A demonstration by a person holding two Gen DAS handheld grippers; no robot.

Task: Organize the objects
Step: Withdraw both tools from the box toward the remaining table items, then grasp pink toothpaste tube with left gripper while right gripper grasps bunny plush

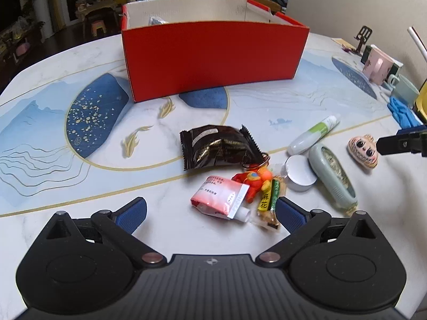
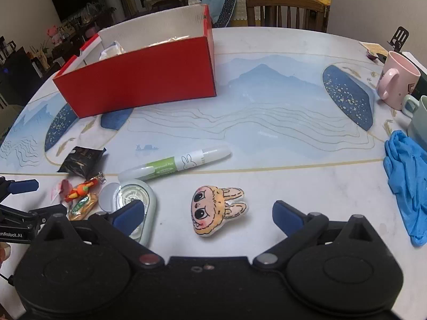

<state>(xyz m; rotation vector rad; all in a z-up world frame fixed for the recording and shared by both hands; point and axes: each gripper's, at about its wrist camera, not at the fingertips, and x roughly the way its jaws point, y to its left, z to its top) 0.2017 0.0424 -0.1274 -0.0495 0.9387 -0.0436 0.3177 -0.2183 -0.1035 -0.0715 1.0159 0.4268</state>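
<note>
My left gripper (image 1: 210, 212) is open just above the table, and a pink-and-white tube (image 1: 221, 197) lies between its blue fingertips, untouched. Beside the tube are an orange toy keychain (image 1: 253, 181), a yellow-green snack (image 1: 268, 200) and a black snack packet (image 1: 221, 146). My right gripper (image 2: 208, 213) is also open, with a bunny-face plush (image 2: 216, 213) lying loose between its fingers. A green-and-white pen (image 2: 176, 164), an oval grey-green case (image 2: 136, 200) and a round white lid (image 2: 108, 200) lie to the plush's left. An open red box (image 1: 213, 58) stands behind them.
A pink mug (image 2: 397, 80), a green mug (image 2: 419, 114) and blue gloves (image 2: 408, 181) sit at the table's right edge. A wooden chair (image 2: 285, 8) stands behind the table. The patterned table top (image 2: 267, 112) spreads between the box and the mugs.
</note>
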